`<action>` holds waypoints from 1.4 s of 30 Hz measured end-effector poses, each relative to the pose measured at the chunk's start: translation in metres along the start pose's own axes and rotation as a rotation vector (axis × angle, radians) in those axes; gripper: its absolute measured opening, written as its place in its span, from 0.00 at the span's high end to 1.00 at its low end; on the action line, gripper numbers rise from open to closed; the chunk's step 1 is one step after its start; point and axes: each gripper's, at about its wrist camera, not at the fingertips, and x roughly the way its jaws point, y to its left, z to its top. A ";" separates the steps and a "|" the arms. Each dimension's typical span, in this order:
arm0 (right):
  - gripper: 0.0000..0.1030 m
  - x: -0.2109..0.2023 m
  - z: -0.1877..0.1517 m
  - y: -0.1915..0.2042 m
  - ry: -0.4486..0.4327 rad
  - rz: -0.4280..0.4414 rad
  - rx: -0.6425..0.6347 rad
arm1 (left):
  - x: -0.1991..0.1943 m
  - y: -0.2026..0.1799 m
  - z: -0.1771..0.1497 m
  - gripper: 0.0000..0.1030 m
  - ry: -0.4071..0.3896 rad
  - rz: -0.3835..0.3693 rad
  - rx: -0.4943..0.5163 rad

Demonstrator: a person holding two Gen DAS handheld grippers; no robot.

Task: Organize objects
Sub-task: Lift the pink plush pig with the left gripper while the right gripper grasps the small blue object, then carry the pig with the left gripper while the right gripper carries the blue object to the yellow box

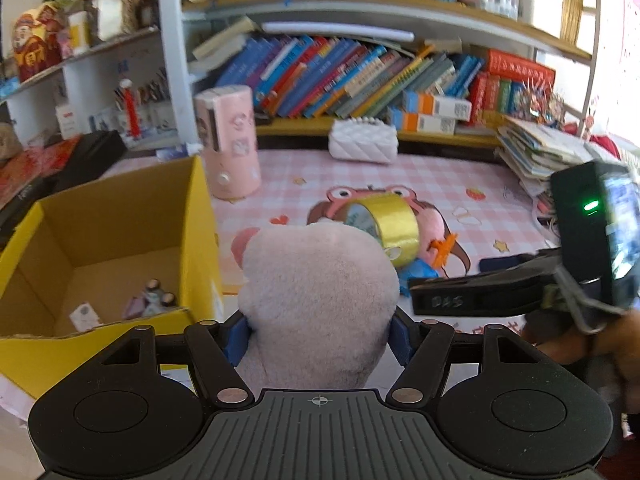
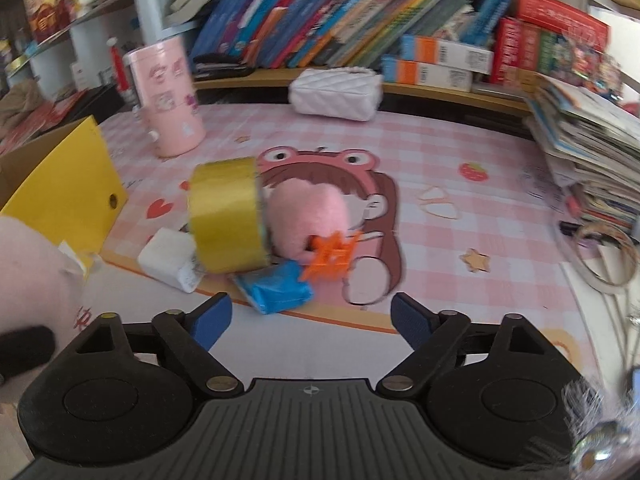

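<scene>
On your left stands the yellow cardboard box (image 1: 120,240), open at the top, with a few small items on its floor: what look like little bottles or batteries and a small white packet, too small to name surely. Your left gripper (image 1: 318,338) is clenched on the pale pink plush toy (image 1: 316,304), its blue pads pressing both sides, and it holds the toy just right of the box's near corner. You appear to be mid-carry, so the next move calls for swinging the toy left over the box wall, clearing the rim, and only then letting go.

Farther right, on the pink checked mat (image 2: 460,240), the remaining pile sits near the middle: a gold tape roll (image 2: 226,216) standing on edge, a white block (image 2: 166,258) just left of it, a pink plush ball (image 2: 306,220), a blue packet (image 2: 280,290) and an orange plastic piece (image 2: 332,254), all crowded together.

Your right gripper (image 2: 310,322) is spread wide and empty, hovering near the blue packet; a likely next pick, once you choose one item cleanly.
</scene>
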 end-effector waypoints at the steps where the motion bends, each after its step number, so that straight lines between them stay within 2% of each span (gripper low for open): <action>1: 0.20 0.003 0.000 0.004 -0.001 0.007 -0.015 | -0.003 0.002 -0.001 0.35 -0.007 0.003 -0.005; 3: 0.21 0.011 0.000 0.012 -0.002 0.016 -0.051 | -0.007 0.004 -0.003 0.35 -0.013 0.009 -0.013; 7: 0.35 0.030 0.002 0.022 0.012 0.001 -0.118 | -0.012 0.009 -0.008 0.35 -0.010 0.021 -0.021; 12: 0.38 0.044 0.003 0.020 0.051 0.001 -0.079 | -0.016 0.013 -0.012 0.35 -0.010 0.026 -0.024; 15: 0.51 0.045 0.002 0.017 0.036 0.005 -0.071 | -0.018 0.015 -0.013 0.35 -0.013 0.023 -0.025; 20: 0.62 0.034 0.000 0.016 0.053 0.008 -0.046 | -0.020 0.015 -0.015 0.35 -0.025 -0.003 -0.018; 25: 0.63 0.007 -0.009 0.020 0.074 -0.004 -0.009 | -0.024 0.016 -0.017 0.35 -0.044 -0.044 -0.018; 38: 0.64 -0.091 -0.007 0.052 -0.061 -0.044 0.072 | -0.050 0.044 -0.026 0.35 -0.106 -0.126 -0.018; 42: 0.64 -0.108 -0.018 0.078 -0.075 -0.062 0.030 | -0.060 0.060 -0.034 0.35 -0.104 -0.133 -0.028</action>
